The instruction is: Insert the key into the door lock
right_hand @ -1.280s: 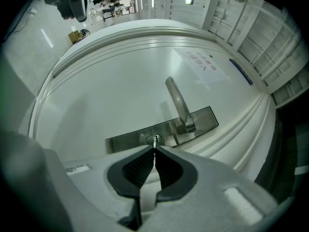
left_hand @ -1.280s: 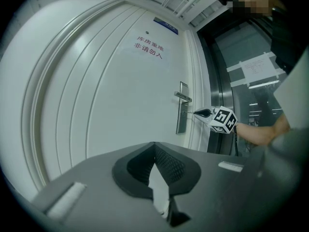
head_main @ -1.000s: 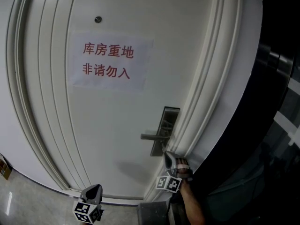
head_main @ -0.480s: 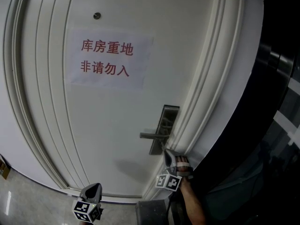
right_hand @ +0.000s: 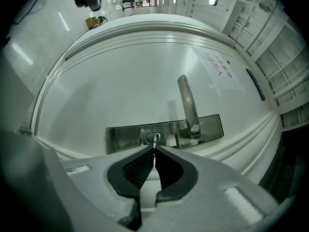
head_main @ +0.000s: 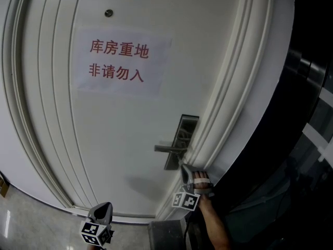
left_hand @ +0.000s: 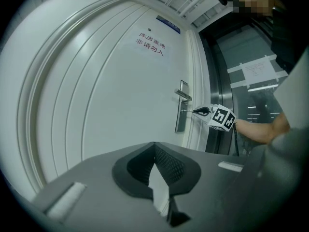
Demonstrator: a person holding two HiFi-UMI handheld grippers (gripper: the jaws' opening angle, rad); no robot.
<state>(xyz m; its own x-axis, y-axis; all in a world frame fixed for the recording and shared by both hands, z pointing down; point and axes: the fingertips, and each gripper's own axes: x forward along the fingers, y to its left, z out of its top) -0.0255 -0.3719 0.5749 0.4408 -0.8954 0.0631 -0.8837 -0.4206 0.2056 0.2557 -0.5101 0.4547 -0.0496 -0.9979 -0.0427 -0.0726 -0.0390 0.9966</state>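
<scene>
Right gripper point(right_hand: 154, 151) tight on key point(right_hand: 155, 140) — tip at lock point(right_hand: 129, 135)

The right tongs point(right_hand: 155, 149) pointed level, their jaws pressed together on a key point(right_hand: 155, 139) at the tips. The bare right forearm point(head_main: 212, 226) reached up behind them. The left tongs point(left_hand: 154, 146) hung lower and well apart from the right, also level, jaws closed with nothing between them.

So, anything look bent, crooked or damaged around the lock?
Nothing stands out. The small silver key, pinched by the right gripper, sits at the round cylinder of the brushed-steel lock plate; plate and lever handle look intact.
</scene>
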